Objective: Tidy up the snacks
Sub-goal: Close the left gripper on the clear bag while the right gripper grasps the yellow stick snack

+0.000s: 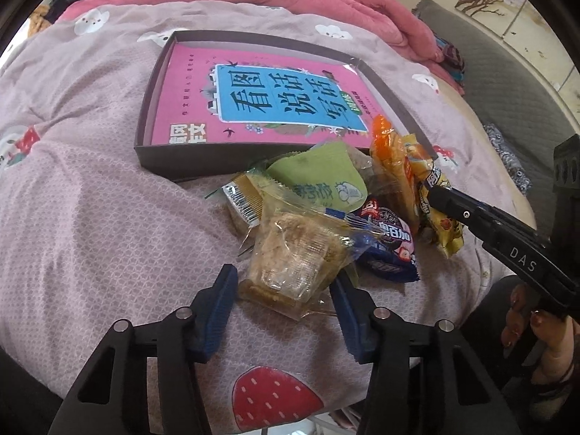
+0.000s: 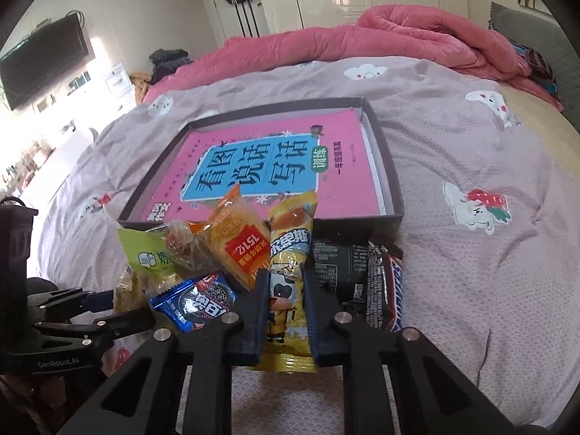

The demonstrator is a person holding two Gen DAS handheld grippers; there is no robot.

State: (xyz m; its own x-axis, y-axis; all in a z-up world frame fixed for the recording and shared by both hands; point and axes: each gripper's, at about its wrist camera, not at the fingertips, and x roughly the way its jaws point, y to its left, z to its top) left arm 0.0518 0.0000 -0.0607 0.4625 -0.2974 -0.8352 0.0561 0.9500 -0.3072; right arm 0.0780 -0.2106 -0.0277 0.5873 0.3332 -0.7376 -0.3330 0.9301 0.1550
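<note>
- On the mauve quilt (image 2: 453,145), printed with clouds and strawberries, a heap of wrapped snacks lies just in front of a shallow dark box (image 1: 145,134).
- Inside the box lies a pink book (image 2: 275,156) with a blue title panel, nearly filling it.
- The right gripper (image 2: 286,311) has its jaws pressed onto a long yellow packet (image 2: 290,253), one pad against each side; the packet's far end leans on the box's near wall.
- The left gripper (image 1: 282,290) straddles a clear-wrapped cake (image 1: 290,253); its blue pads (image 1: 217,311) sit at the wrapper's edges, and whether they press on it I cannot tell.
- Beside the yellow packet lie an orange packet (image 2: 239,243), a green packet (image 2: 152,253) and a blue biscuit packet (image 2: 195,301).
- To the right of the yellow packet lie a black packet (image 2: 337,264) and a brown chocolate bar (image 2: 388,286), touching each other.
- A pink blanket (image 2: 398,40) is bunched at the far side of the bed.
- In the left wrist view, a hand (image 1: 525,322) holds the right gripper's handle.
</note>
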